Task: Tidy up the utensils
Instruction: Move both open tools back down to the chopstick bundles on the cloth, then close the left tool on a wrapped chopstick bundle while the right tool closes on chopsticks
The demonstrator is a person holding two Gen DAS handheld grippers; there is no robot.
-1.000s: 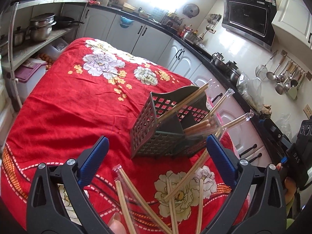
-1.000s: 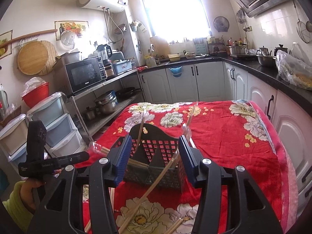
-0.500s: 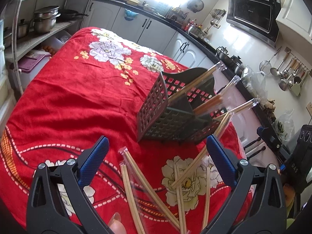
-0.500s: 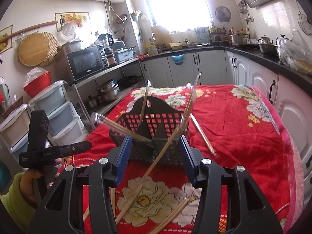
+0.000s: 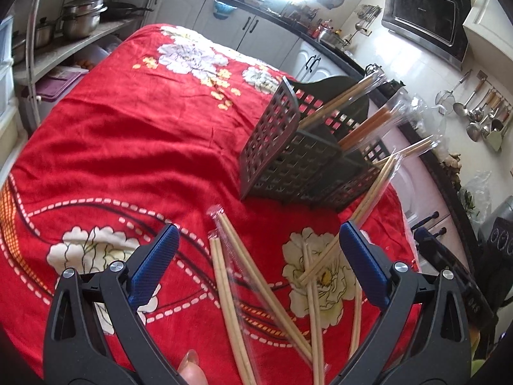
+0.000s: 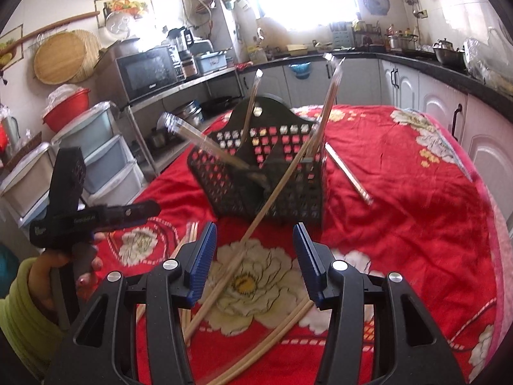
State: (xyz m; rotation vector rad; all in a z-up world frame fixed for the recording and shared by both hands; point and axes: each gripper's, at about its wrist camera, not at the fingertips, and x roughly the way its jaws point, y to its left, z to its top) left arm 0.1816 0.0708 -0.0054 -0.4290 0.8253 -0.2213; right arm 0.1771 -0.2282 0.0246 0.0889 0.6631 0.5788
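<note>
Left wrist view: the left gripper point(image 5: 256, 250) hangs over a table covered in a red flowered cloth point(image 5: 128, 147), its blue-padded jaws spread wide with nothing pinched between them. Directly between and below the jaws lie wrapped pairs of chopsticks point(image 5: 231, 276), their clear sleeves pointing away from the gripper; more loose pairs point(image 5: 312, 285) sit crossed on a white flower, closer to the right-hand jaw. Ahead of the gripper and a little to its right stands a dark slotted utensil basket point(image 5: 288, 160), tilted in this fisheye view, with several wrapped chopstick pairs point(image 5: 368, 125) standing in its compartments and leaning out to the right. One long pair point(image 5: 368, 202) slants from the basket's near right corner down to the cloth by the right-hand jaw. A fingertip shows at the bottom edge under the gripper.

In the right wrist view, the right gripper point(image 6: 255, 250) is also spread, about half open, and holds nothing. The basket point(image 6: 263, 179) stands straight ahead, just beyond the jaw tips, with chopsticks rising from it. A leaning pair point(image 6: 256, 224) runs from the basket down between the jaws onto the cloth point(image 6: 400, 192). One more wrapped pair point(image 6: 348, 173) lies on the cloth ahead and to the right, beside the basket. Off to the left, the person's hand in a green sleeve point(image 6: 19, 308) holds the other gripper point(image 6: 93, 216).
</note>
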